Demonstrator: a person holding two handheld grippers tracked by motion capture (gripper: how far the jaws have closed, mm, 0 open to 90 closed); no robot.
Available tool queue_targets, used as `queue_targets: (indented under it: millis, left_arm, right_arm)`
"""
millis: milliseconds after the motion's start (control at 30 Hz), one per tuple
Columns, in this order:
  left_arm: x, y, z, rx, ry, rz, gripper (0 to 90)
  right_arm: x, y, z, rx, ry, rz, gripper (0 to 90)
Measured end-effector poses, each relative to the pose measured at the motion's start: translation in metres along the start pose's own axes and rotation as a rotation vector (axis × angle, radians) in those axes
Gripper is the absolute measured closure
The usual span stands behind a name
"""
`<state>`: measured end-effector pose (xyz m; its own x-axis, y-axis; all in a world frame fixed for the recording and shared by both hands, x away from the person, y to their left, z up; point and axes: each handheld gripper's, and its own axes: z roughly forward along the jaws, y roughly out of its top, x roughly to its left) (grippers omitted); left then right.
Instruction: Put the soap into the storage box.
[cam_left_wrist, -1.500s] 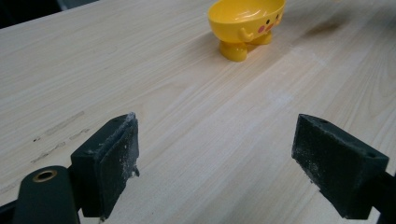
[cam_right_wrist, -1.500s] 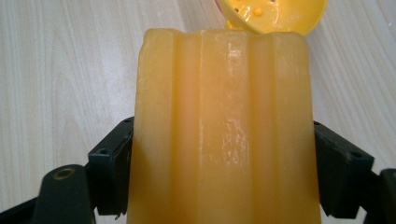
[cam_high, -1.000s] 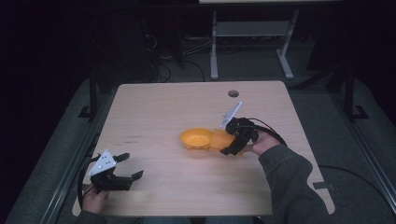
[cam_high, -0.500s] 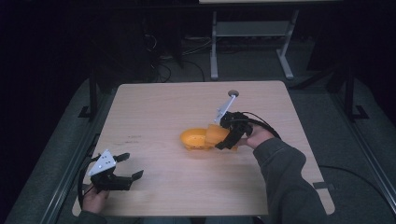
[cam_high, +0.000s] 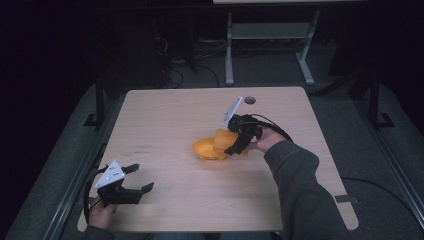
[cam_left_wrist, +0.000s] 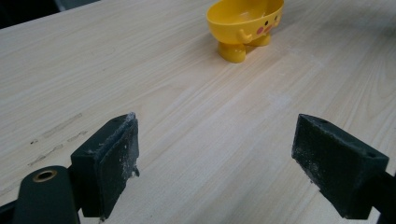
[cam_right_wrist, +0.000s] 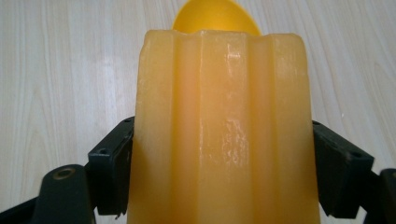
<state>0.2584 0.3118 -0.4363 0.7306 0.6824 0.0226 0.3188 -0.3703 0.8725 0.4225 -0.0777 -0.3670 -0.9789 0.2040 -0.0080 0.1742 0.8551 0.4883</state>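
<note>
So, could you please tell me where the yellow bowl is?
In the high view the yellow bowl stands near the middle of the table, right beside the right gripper and its orange block.

In the right gripper view the ridged orange block (cam_right_wrist: 219, 135) hides most of the yellow bowl (cam_right_wrist: 215, 16) (the block's base is cut off below).

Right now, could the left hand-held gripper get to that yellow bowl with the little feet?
Probably yes. The left hand-held gripper stands open, and bare table lies between it and the yellow bowl, though it sits well across the table and the right hand-held gripper works beside it.
</note>
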Motion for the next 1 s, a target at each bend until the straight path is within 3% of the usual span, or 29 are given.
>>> queue_targets:
  millis: [233, 400, 667, 1000]
  left_arm:
    - [0.004, -0.002, -0.001, -0.007, 0.01, -0.024, 14.3]
    - [0.003, -0.001, 0.0, -0.007, 0.005, -0.014, 14.3]
    - [0.003, -0.001, 0.0, -0.003, 0.005, -0.011, 14.3]
    - [0.003, -0.001, 0.0, -0.002, 0.004, -0.009, 14.3]
  right_arm:
    - [-0.003, 0.013, 0.004, 0.007, 0.002, -0.024, 20.6]
    - [-0.005, 0.017, 0.005, -0.01, 0.012, -0.026, 20.5]
    - [-0.008, 0.027, 0.01, 0.018, 0.014, -0.041, 20.6]
    - [-0.009, 0.046, 0.018, 0.015, 0.024, -0.081, 20.5]
